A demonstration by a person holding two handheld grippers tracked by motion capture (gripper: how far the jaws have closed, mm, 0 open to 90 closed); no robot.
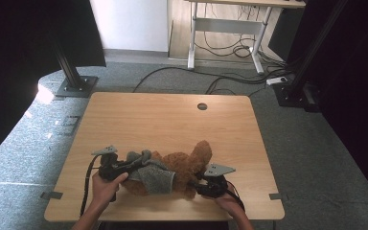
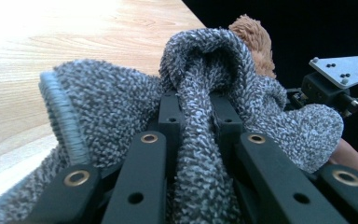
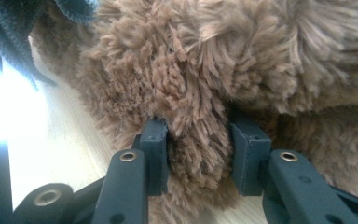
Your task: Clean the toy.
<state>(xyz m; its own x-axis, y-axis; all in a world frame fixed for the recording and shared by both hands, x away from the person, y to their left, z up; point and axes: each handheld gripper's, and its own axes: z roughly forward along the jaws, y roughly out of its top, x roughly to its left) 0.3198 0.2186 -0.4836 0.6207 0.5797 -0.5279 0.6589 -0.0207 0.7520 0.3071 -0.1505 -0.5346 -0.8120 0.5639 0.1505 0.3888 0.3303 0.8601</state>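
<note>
- The brown plush bear (image 1: 187,165) lies near the table's (image 1: 172,120) front edge, between the two claws; a grey knitted garment (image 1: 155,175) covers the part of it nearest the left claw.
- The left claw (image 1: 136,163), held in the left hand (image 1: 106,184), pinches a bunched fold of that garment (image 2: 200,107): the knit stands squeezed between its two narrow-set jaws and spills over both of them.
- The right claw (image 1: 199,187), in the right hand (image 1: 227,201), has a tuft of the bear's fur (image 3: 198,135) between its jaws, which stand partly open; both pads touch the pile, but how firmly they press I cannot tell.
- Which limb that tuft belongs to is hard to make out, since fur crowds the right gripper view.
- The garment hides the bear's body on the left claw's side; its face I cannot make out.
- The left gripper view shows a tip of brown fur (image 2: 254,35) beyond the fold and the right claw's grey plate (image 2: 342,70) farther off.
- The high view shows the bear's whole lie, which the close views cut off.
</note>
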